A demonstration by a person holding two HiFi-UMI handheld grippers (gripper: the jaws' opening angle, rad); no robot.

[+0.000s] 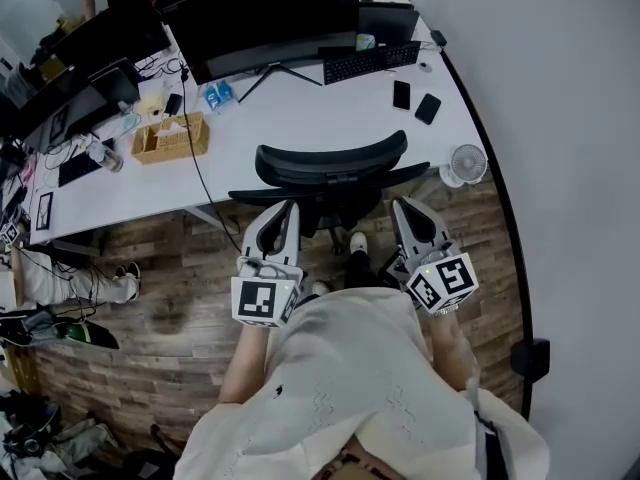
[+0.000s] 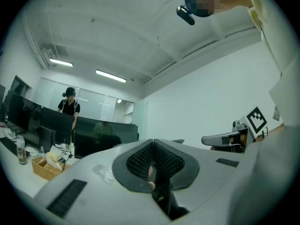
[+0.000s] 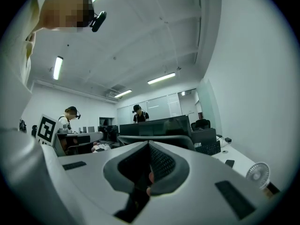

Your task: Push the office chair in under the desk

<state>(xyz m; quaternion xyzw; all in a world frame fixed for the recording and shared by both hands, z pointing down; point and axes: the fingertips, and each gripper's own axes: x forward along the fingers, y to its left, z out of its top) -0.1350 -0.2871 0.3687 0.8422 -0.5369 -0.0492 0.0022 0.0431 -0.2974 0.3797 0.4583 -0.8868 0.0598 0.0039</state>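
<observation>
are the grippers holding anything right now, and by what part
Nothing is held: the left gripper and right gripper both have jaws shut and empty, close to the office chair.

1. The room is lit brightly and evenly from above by ceiling strip lights (image 2: 110,76), which are blown out to plain white bars in both gripper views.
2. Mild glare is thrown back by the white desk (image 1: 300,118). Only soft, faint shadows are cast on the wooden floor (image 1: 180,368).
3. Straight lines are bent strongly towards the edges in every view, and the gripper views are ringed by black corners.
4. The jaws nearest each lens are rendered soft, while the far room is kept sharper.
</observation>
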